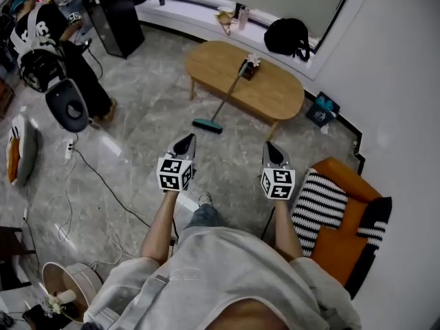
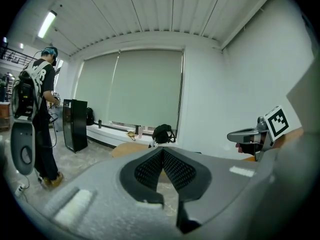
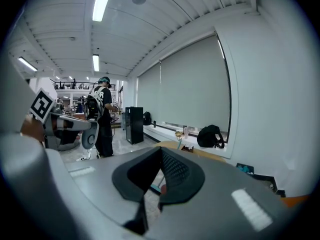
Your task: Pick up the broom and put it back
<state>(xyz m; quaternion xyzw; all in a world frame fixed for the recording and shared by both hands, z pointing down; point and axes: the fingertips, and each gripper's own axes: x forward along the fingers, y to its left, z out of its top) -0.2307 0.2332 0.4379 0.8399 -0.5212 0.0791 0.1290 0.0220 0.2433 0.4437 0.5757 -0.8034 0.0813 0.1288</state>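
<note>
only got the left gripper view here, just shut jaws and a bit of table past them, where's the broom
Observer: The broom leans against the wooden table, brush head on the floor, ahead of both grippers.
Operator: right gripper got anything in it
Observer: No, the right gripper is shut and empty.
Operator: anything on the floor near me
Observer: A cable trails across the floor to the left of the left gripper.

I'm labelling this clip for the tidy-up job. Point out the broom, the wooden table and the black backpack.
broom (image 1: pixel 207 125), head view, its teal head on the floor.
wooden table (image 1: pixel 282 98), head view, bare part of its top.
black backpack (image 1: pixel 287 36), head view, middle of the bag.
</note>
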